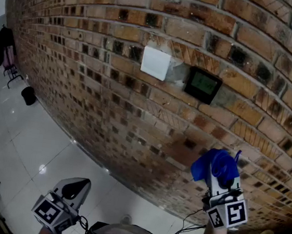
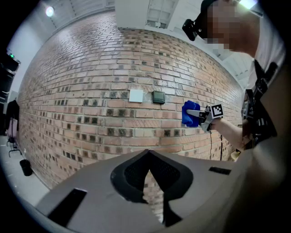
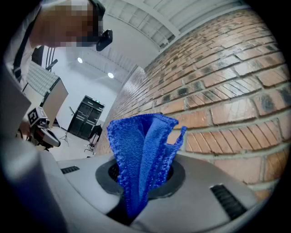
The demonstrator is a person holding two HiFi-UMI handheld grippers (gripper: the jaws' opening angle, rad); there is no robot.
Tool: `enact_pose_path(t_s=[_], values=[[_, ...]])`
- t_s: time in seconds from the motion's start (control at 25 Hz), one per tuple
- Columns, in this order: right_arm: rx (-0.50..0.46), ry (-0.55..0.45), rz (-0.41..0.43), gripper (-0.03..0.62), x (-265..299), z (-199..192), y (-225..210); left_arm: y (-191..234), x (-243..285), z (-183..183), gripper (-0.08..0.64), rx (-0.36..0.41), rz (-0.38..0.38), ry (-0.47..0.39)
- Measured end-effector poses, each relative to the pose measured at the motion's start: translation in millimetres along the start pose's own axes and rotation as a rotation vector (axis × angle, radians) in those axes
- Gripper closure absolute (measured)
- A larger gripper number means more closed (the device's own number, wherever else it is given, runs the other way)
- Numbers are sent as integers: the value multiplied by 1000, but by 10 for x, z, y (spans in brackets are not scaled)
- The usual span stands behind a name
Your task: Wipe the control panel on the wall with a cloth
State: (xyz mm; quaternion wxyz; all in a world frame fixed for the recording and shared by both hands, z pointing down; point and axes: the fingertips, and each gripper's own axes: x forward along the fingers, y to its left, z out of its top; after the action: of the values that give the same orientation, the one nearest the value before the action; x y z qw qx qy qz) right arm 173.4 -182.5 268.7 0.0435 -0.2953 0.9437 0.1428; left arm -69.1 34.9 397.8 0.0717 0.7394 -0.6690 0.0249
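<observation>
Cloth (image 3: pixel 138 134) pinched in right claw (image 3: pixel 143 164), well below control panel (image 1: pixel 203 84), left claw (image 2: pixel 149 155) closed, empty

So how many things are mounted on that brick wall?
2: a white plate, and the dark control panel immediately to its right. Others could lie outside the frames.

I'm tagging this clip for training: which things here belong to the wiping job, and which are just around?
Job:
- control panel on the brick wall
- blue cloth, clamped in the right gripper

Just around:
- white cover plate beside the panel
- left gripper, shut, holding nothing
- black bin on the floor
</observation>
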Motion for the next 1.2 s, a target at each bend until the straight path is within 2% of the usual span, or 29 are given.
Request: enact_pose_path(t_s=[0.16,0.32,0.44,0.6,0.76,1.04,1.2], values=[[-32,-76,-65,505,571,233,-191,406,427,39,557,-29,-35,-2],[-95,-114,-104,505,1033,458,-189,803,696,99,557,0,-98,0],[-172,-112,-179,505,1317,689,-88,1198,944,174,557,-17,-190,3],[-254,-120,-193,505,1911,941,194,1543,1072,352,557,52,-272,7],[-346,-61,-253,505,2294,958,289,1783,1184,401,557,42,-346,15],[-394,13,-417,505,1942,964,-110,1819,1430,262,557,39,-464,59],[-406,45,-489,504,1602,926,-428,1648,1570,279,557,7,-503,42]])
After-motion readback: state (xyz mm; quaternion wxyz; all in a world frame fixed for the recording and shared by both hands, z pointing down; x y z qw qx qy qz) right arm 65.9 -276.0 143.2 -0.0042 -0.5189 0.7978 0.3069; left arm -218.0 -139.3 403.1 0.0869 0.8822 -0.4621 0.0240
